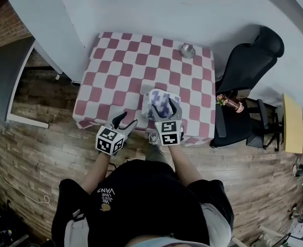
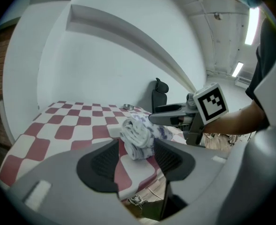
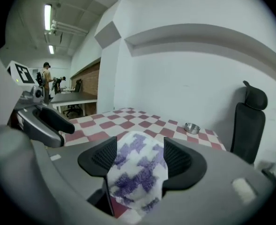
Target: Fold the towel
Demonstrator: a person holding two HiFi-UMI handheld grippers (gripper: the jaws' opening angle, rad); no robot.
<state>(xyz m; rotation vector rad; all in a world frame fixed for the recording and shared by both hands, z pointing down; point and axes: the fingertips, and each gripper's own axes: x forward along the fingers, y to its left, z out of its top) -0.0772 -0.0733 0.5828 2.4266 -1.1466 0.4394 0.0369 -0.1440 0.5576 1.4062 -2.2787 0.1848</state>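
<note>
Presently catalogued: one towel [image 1: 160, 103], white with a purple pattern, gathered into a thick rounded bundle rather than lying flat.
Location: near edge of the checked table [image 1: 120, 60], towards the person's right; probably kept close so both tools reach it without stretching.
Right gripper [image 1: 165, 108]: jaws spread wide, straddling the bundle. Cloth fills the gap but shows no pinch, so I judge it released, not clamped.
Left gripper [image 1: 125, 121]: jaws apart, nothing in them. It hovers just beside the towel at the table edge, seemingly standing by to take a free edge.
Fold status: unsettled. The bundle fits a crumpled heap awaiting spreading as well as a rolled result set down.
Other items: metal bowl [image 1: 187, 50] at the far edge and black chair [image 1: 249, 66] beside the table, both well apart.
</note>
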